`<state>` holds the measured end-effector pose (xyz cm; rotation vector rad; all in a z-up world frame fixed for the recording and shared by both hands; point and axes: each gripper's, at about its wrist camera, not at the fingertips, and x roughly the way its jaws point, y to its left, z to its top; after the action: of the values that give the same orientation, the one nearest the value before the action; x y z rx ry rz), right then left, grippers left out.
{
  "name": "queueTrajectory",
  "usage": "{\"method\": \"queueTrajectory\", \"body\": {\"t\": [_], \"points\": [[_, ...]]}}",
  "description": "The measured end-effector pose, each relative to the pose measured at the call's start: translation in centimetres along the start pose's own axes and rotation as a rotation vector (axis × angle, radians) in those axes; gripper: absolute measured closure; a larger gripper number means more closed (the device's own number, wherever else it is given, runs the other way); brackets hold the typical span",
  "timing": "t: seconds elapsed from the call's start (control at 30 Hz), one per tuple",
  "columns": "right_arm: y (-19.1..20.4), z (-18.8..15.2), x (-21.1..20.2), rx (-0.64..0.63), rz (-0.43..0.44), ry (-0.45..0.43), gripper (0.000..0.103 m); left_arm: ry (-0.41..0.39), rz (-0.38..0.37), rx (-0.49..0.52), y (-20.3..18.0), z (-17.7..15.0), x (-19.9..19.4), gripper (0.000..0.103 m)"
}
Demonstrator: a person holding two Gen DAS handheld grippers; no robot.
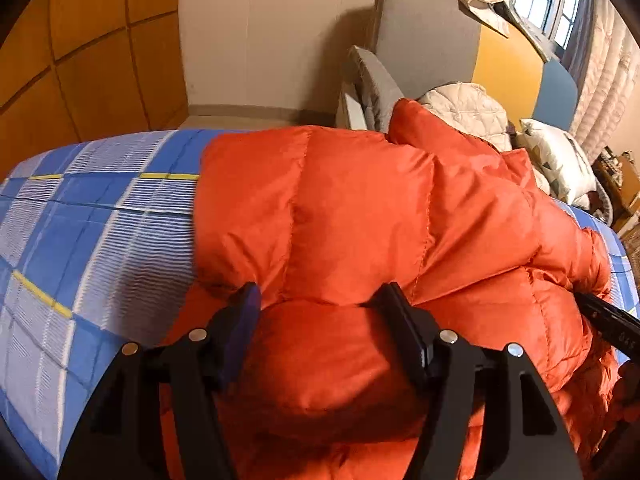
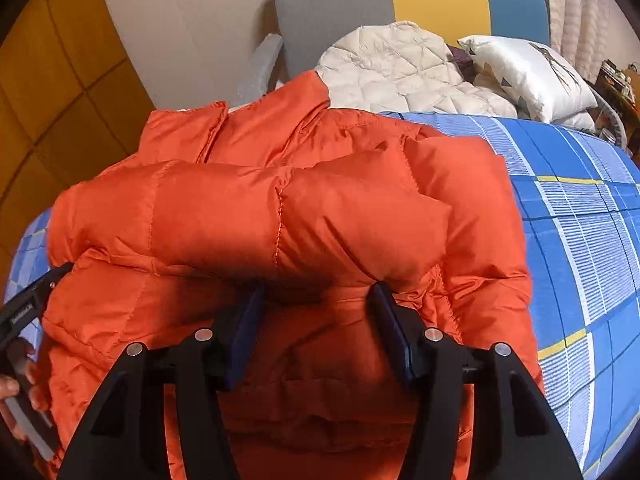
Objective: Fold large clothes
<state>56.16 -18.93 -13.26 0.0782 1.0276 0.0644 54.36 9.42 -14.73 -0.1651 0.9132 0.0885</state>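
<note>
An orange puffer jacket (image 1: 360, 208) lies folded across a bed covered by a blue plaid sheet (image 1: 92, 220); behind it sit a cream quilted jacket (image 2: 400, 68), a white pillow (image 2: 532, 76) and a grey, yellow and blue headboard (image 1: 436, 36), with wooden wall panels (image 1: 80, 48) to one side. The left gripper (image 1: 320, 300) is spread wide, a puffy fold of the jacket bulging between its fingers; the right gripper (image 2: 316, 296) is also spread, its fingers pressing against the jacket's near edge under the folded-over sleeve

Hardly any lettering here — white print on the left gripper (image 2: 24, 312) and pale digits on the right gripper (image 1: 612, 330), both too blurred to read.
</note>
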Motion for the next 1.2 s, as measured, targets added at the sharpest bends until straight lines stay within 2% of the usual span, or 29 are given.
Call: {"method": "queueTrajectory", "body": {"t": [0.1, 0.23, 0.53, 0.67, 0.73, 0.87, 0.93, 1.03, 1.13, 1.2], "points": [[-0.2, -0.3, -1.6, 0.019, 0.024, -0.015, 0.037, -0.045, 0.016, 0.016, 0.0, -0.6, -2.5, 0.039], [-0.3, -1.4, -4.0, 0.033, 0.055, -0.037, 0.028, -0.098, -0.012, 0.01, 0.8, -2.0, -6.1, 0.038], [-2.3, -7.1, -9.5, 0.042, 0.078, -0.006, 0.027, -0.188, -0.059, 0.016, 2.8, -7.2, -13.8, 0.027], [-4.5, -10.0, -11.9, 0.062, 0.07, -0.001, 0.027, -0.178, -0.083, 0.005, 4.8, -10.1, -15.8, 0.025], [-5.9, -11.3, -12.8, 0.078, 0.059, 0.006, 0.02, -0.166, -0.075, -0.001, 6.0, -11.5, -16.4, 0.025], [-9.1, -14.8, -14.7, 0.114, 0.046, 0.023, 0.02, -0.13, -0.076, -0.021, 8.9, -14.1, -17.0, 0.025], [-10.5, -16.6, -15.3, 0.142, 0.072, 0.038, 0.02, -0.103, -0.082, -0.047, 11.0, -15.6, -17.1, 0.025], [-12.3, -19.7, -16.1, 0.182, 0.121, 0.062, 0.02, -0.067, -0.131, -0.099, 13.5, -17.8, -17.3, 0.025], [-13.0, -21.8, -16.2, 0.199, 0.157, 0.088, 0.02, -0.032, -0.171, -0.148, 15.5, -20.0, -17.1, 0.025], [-13.3, -23.2, -16.3, 0.221, 0.213, 0.104, 0.02, -0.006, -0.21, -0.181, 16.4, -21.5, -16.8, 0.027]]}}
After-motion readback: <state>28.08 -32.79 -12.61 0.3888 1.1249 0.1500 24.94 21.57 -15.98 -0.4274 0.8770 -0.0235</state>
